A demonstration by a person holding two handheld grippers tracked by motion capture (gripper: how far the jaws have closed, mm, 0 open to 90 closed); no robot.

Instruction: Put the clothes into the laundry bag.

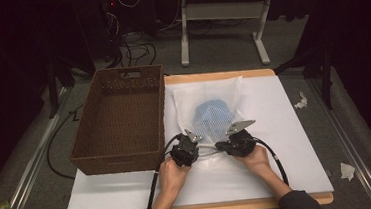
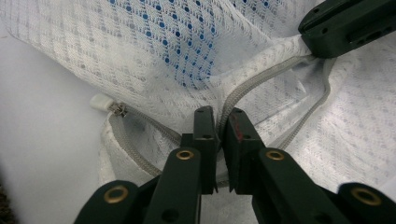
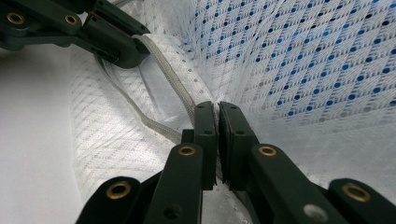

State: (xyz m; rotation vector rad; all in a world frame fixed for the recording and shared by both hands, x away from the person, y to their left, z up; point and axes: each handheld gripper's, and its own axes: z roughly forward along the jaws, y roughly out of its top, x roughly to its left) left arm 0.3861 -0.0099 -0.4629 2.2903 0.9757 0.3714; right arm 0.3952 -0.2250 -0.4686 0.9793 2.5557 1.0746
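Two grippers pinch the near, open edge of a white mesh laundry bag w/ a blue item inside. Left gripper: jaws nearly closed on the zipper edge; zip pull just to its left. Right gripper: jaws narrow, clamping the same edge; bag spreads beyond both. Wicker basket left of the left gripper.
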